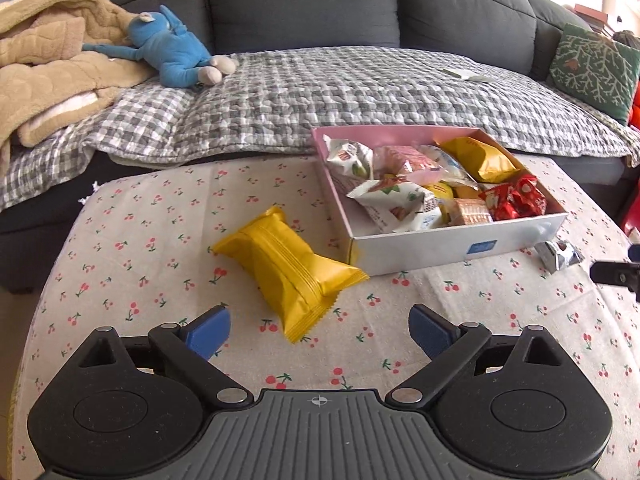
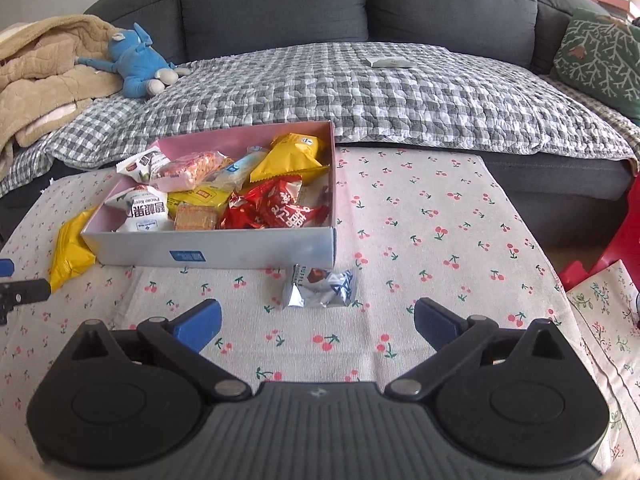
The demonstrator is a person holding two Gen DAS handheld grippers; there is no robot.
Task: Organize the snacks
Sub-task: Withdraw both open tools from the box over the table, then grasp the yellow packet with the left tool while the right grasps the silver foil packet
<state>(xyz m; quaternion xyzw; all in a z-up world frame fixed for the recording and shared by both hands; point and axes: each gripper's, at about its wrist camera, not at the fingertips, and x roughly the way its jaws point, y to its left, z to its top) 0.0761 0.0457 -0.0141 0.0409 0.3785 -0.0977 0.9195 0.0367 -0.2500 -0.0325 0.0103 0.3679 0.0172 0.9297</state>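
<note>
Where sofa (image 1: 304, 4) backs it, cherry-print tablecloth (image 1: 160, 240)

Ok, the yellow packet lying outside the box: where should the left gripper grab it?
Across the puffy middle of the yellow packet, coming down from above. It lies flat and diagonal, so turn the open left gripper to span its narrow width, not the crimped ends.

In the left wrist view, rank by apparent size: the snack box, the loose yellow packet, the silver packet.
1. snack box, largest.
2. yellow packet, though nearness to the camera enlarges it.
3. silver packet, smallest.
</note>
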